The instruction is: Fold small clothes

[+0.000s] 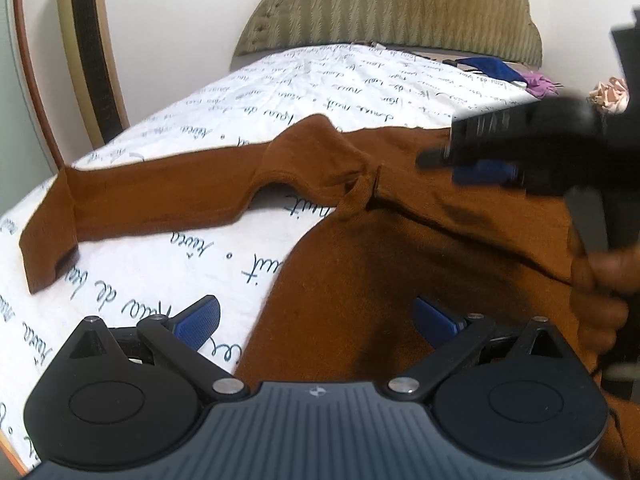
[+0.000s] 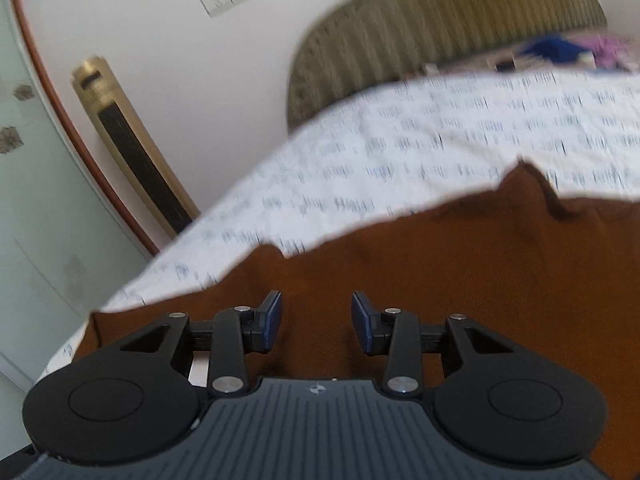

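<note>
Left wrist view. A brown long-sleeved garment [image 1: 420,240] lies on a bed covered by a white sheet printed with script [image 1: 280,92]. One sleeve [image 1: 152,200] runs out from the body toward the side nearer the gold tower fan [image 1: 92,56], its cuff doubled back on itself. The left gripper [image 1: 316,316] hangs over the garment's near edge with its jaws spread wide; one blue pad [image 1: 200,316] is over bare sheet, the other over brown cloth, and nothing is pinched. The right gripper [image 1: 460,164], blurred, reaches over the body of the garment on the side away from the fan, carried by a person's hand [image 1: 600,280].

Right wrist view. The right gripper's jaws stand partly apart above the brown cloth, with a clear gap between the pads [image 2: 272,320] and no fabric caught in it: the grasp is released. The garment's far edge is wavy against the sheet. A padded green headboard [image 2: 440,32] and a small pile of blue and purple clothes [image 2: 560,48] sit at the head of the bed, well apart from the garment.

Technique. The step in hand appears to be re-gripping for the next fold. It would be done well by pinching a single layer at the sleeve seam, lifting just clear of the sheet, and laying the sleeve flat across the body so that edges align without trapped creases.
</note>
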The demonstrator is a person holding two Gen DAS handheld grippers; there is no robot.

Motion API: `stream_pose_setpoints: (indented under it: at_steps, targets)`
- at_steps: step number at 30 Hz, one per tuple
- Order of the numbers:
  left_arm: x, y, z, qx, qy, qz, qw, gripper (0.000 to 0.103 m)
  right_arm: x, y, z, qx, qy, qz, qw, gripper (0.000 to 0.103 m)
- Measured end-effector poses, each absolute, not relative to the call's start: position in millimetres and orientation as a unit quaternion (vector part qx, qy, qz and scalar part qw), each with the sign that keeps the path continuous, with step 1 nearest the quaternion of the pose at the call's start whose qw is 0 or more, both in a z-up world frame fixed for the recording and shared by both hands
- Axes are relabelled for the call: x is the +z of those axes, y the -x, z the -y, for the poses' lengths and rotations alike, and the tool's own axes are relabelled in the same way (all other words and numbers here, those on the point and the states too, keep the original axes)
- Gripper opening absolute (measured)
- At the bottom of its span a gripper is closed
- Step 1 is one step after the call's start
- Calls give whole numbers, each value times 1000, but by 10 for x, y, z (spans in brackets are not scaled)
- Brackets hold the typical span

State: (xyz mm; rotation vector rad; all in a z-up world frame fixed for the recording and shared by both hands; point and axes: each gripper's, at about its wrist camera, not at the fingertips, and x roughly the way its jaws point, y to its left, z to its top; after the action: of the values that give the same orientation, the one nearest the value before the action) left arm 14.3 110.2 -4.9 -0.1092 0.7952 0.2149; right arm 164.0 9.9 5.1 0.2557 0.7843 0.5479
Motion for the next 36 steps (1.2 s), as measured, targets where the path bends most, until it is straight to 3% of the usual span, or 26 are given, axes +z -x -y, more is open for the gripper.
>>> stream_pose_setpoints:
  at_steps: [3, 7, 11, 36]
  targets:
    - [-35, -119, -1129, 111, 54, -387, 914, 103, -168, -1668, -185, 251, -105, -423, 864, 41]
    - [18, -74, -1180, 124, 54, -378, 916, 103, -118, -1536, -137, 251, -126, -402, 872, 43]
    - [51, -57, -1253, 137, 70, -379, 913, 103, -56, -1450, -106, 259, -111, -396, 874, 65]
    - [337, 430, -2151, 227, 150, -337, 901, 103, 135, -1080, -658, 326, -95, -388, 857, 65]
